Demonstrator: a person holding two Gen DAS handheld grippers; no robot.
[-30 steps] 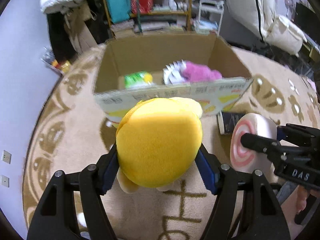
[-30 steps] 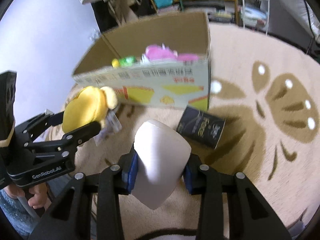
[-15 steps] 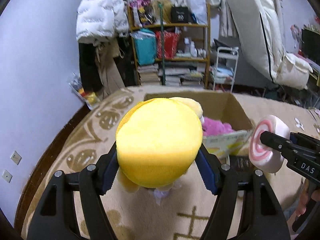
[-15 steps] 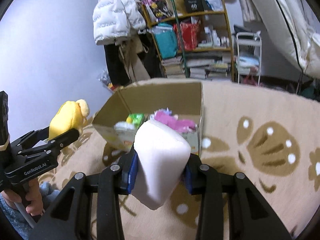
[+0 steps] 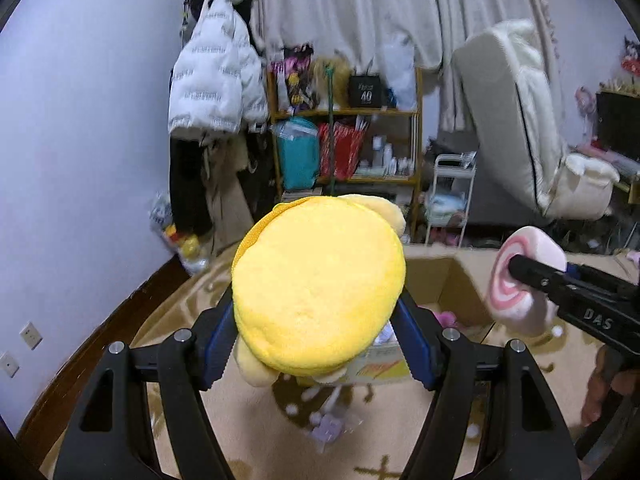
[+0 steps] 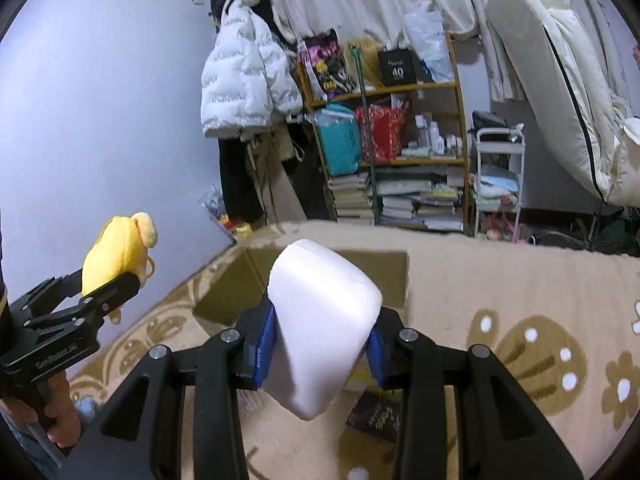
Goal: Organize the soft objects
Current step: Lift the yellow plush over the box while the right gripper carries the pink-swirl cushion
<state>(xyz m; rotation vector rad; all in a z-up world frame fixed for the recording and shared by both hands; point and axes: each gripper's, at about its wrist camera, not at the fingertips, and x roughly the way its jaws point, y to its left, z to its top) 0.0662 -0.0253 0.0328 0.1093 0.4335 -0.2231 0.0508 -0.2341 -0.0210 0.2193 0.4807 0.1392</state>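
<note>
A: Step in hand looks like the carry. Left gripper (image 5: pixel 318 344), fingers spread wide but clamped on the yellow plush (image 5: pixel 318 300), held up in the air.

B: Right gripper (image 6: pixel 320 354)?

A: Fingers drawn in tight, pinching the white-and-pink swirl cushion (image 6: pixel 322 320), also off the rug (image 6: pixel 500 280).

B: Destination?

A: The cardboard box (image 5: pixel 452 284), open on the rug just ahead and below both loads. A pink toy (image 5: pixel 446 316) lies inside.

B: Next move?

A: My read: bring each load over the opening, lower it, then part the fingers. One at a time, since the grippers sit close together.
</note>
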